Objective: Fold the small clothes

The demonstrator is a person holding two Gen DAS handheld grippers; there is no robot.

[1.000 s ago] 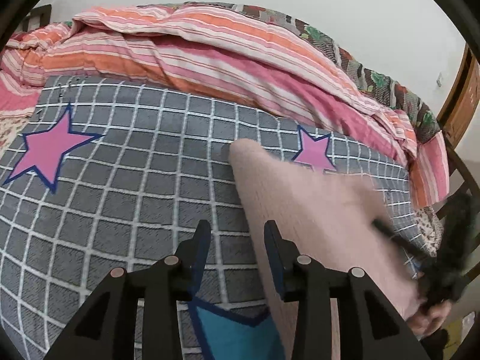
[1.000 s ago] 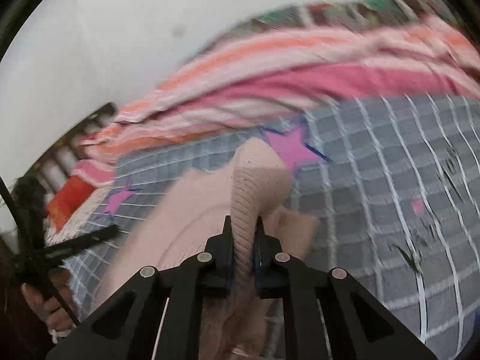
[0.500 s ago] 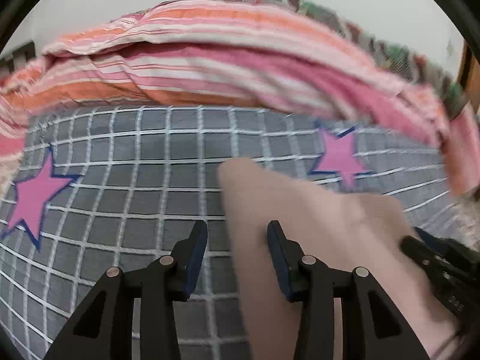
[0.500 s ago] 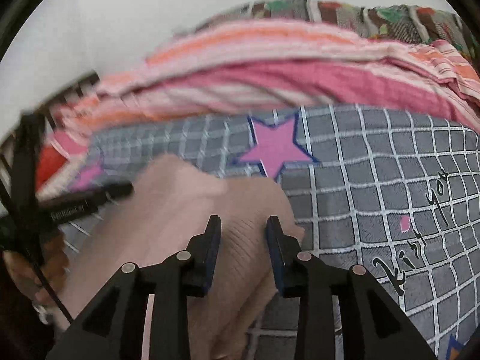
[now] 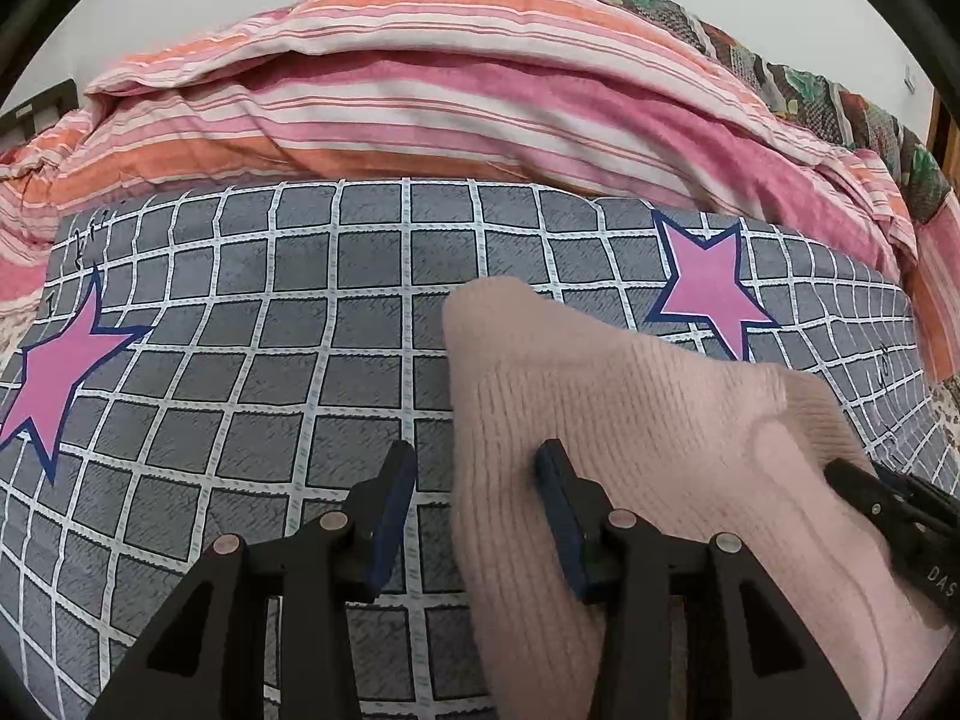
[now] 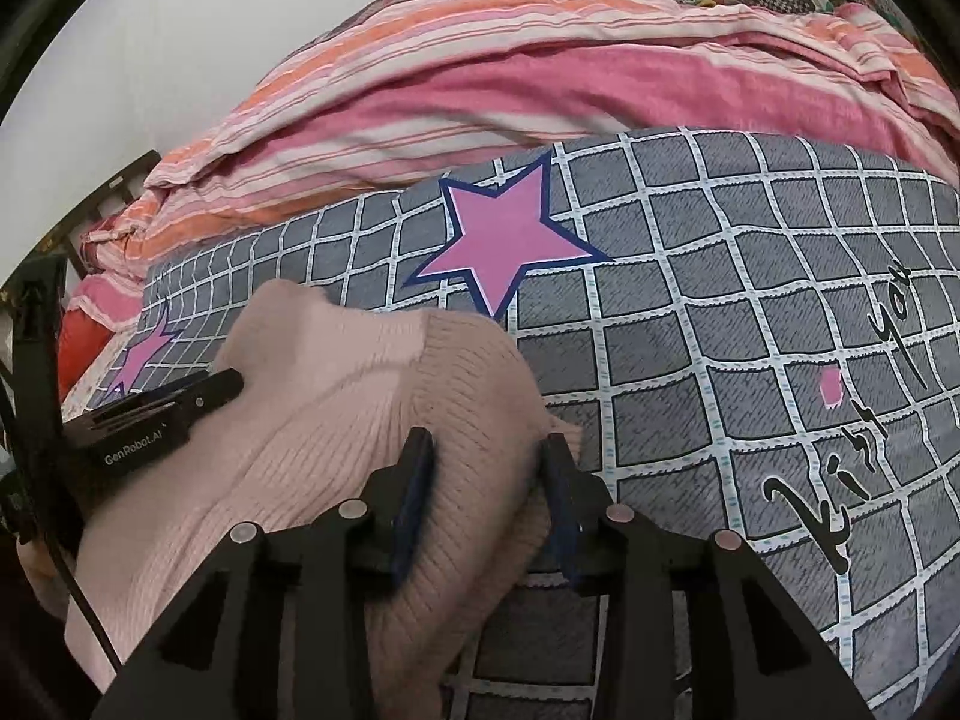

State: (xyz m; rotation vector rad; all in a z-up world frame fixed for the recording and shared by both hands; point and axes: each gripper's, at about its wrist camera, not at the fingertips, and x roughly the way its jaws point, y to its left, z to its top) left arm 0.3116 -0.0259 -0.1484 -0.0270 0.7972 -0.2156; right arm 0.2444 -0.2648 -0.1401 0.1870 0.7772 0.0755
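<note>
Lengthwise away from both cameras, pink knit garment (image 5: pixel 630 420) on grid bedspread (image 5: pixel 240 360), both jaws apart.

You get bright, even, soft light in both views, no glare, only faint shadows under the pink knit garment (image 5: pixel 630 414). Both pictures are sharp; fisheye bends the grid bedspread (image 6: pixel 750 312) toward the rim, and black vignette fills corners from 10 to 2 o'clock
</note>
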